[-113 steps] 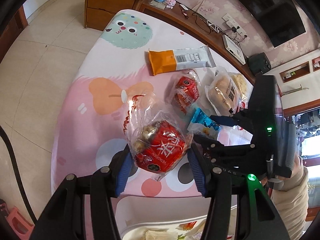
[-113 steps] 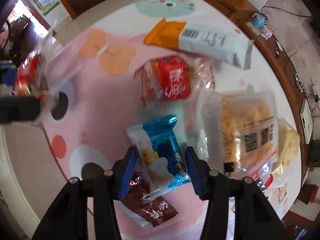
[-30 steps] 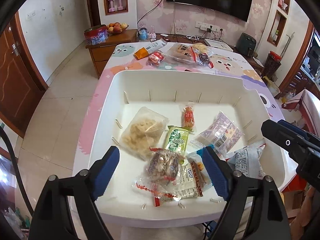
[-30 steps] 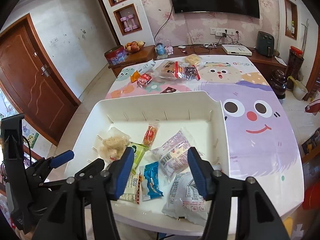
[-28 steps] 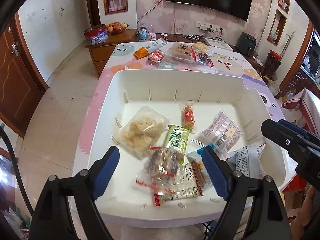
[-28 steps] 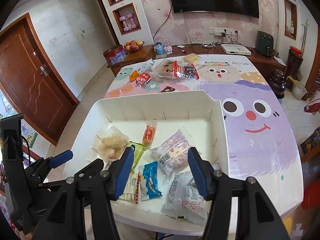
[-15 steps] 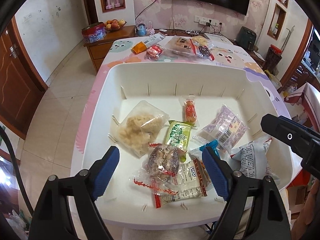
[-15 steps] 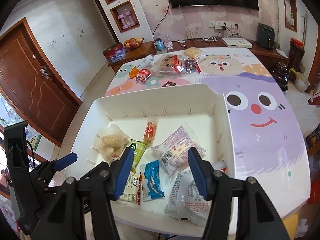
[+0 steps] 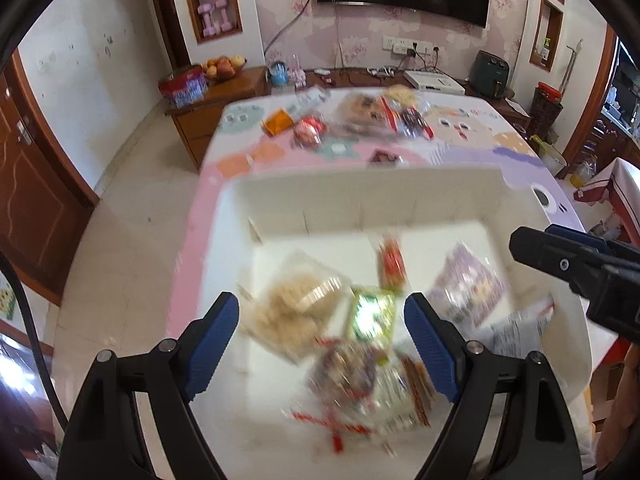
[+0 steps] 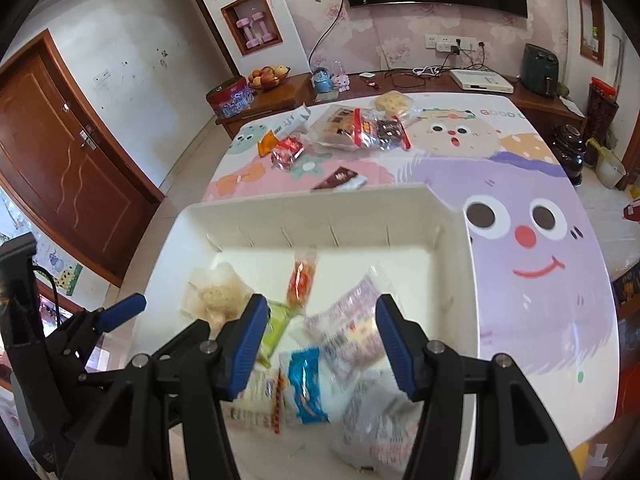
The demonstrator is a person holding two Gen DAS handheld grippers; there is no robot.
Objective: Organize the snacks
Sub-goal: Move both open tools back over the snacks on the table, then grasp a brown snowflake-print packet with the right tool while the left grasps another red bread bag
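Both grippers have pulled back from the white bin (image 10: 452, 248), left gripper (image 9: 322, 342) and right gripper (image 10: 318, 340) spread apart, holding nothing. Snack packets (image 10: 304, 384) lie inside; more snacks (image 10: 356, 126) wait on the cartoon tablecloth (image 10: 532, 288) beyond.

A tub (image 10: 452, 248) stands at the near end of a table (image 10: 540, 320). In the tub, from left to right — a puffed-snack bag (image 10: 216, 296), a small sachet (image 10: 302, 276) toward the far wall, a flat packet (image 10: 352, 320); nearer the camera lie a foil pack (image 10: 306, 384) and a large bag (image 10: 372, 420). Behind the tub, on the table, a small bar (image 10: 340, 180) lies just past the rim — farther back, a cluster of snacks (image 10: 360, 126). A sideboard (image 10: 280, 92) stands beyond the table's far left corner.
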